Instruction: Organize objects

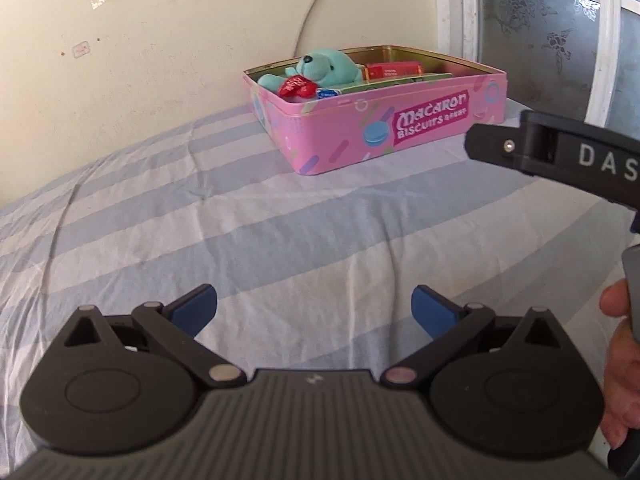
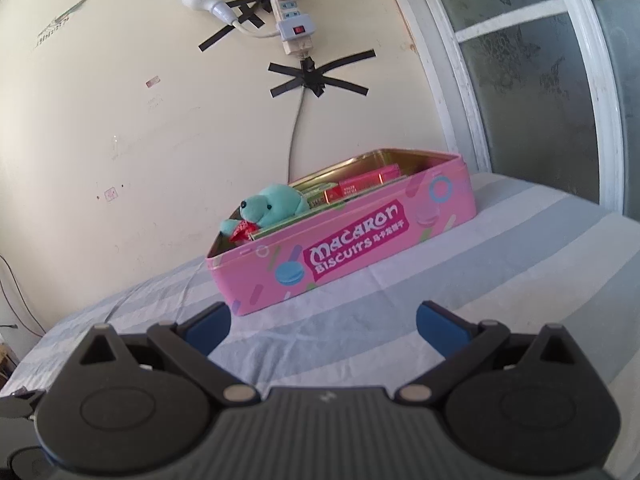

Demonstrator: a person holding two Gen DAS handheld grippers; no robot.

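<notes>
Both hand-held grippers, left (image 1: 315, 308) and right (image 2: 323, 326), spread and empty over striped bed (image 1: 280, 220); teal bear (image 1: 326, 69) and red packet (image 1: 394, 71) already in pink tin (image 1: 400, 128), likely sorted.

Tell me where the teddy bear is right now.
The teddy bear lies inside the open pink tin at its left end in both views, beside a red box, on the striped bed by the wall.

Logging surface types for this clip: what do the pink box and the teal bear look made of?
The pink box looks like printed tin: thin rigid walls, rolled rim, shiny gold inside. The teal bear looks like soft plush fabric, with a fuzzy matte surface and rounded stuffed shape. Both hand-held grippers are open and touch neither.
</notes>
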